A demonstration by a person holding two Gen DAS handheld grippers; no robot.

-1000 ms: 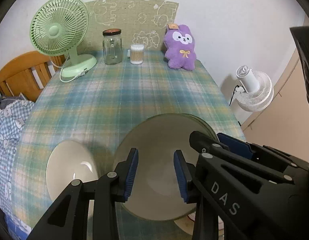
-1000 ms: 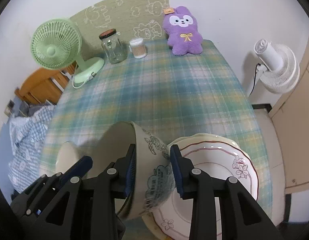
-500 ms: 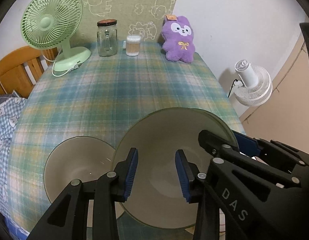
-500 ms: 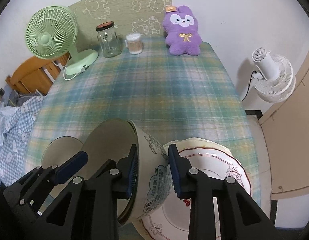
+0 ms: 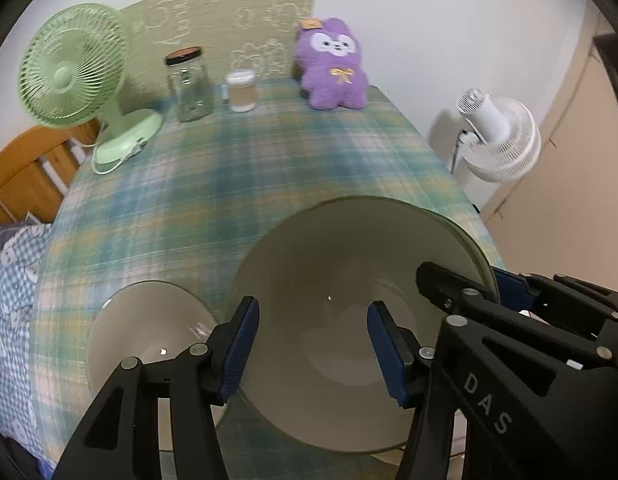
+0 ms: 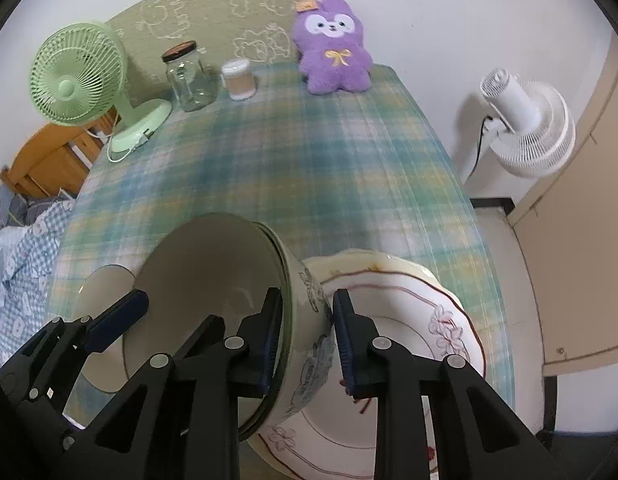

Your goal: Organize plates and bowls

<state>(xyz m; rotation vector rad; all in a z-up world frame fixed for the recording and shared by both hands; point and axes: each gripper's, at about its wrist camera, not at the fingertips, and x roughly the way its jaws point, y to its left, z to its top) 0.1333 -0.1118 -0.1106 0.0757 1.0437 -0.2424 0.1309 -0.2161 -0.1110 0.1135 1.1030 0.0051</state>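
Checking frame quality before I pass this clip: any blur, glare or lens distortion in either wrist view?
Left wrist view: green-and-blue plaid tablecloth smeared by motion blur, small glare spot in the large cream bowl. Right wrist view: sharper, tablecloth weave mildly streaked. Both: strong fisheye bending, dark corner vignette.

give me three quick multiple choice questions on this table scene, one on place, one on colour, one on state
1. Where does the purple plush sit?
A. far edge of the table, by the wall
B. inside the big bowl
C. on the plate

2. What colour is the desk fan on the table?
A. white
B. light green
C. red

3. What does the right claw grip?
A. the glass jar
B. nothing
C. the big bowl's wall

Answers:
1. A: it leans at the table's far end.
2. B: cage and base are green.
3. C: its closing pads straddle the big bowl wall, over the flowered plate.
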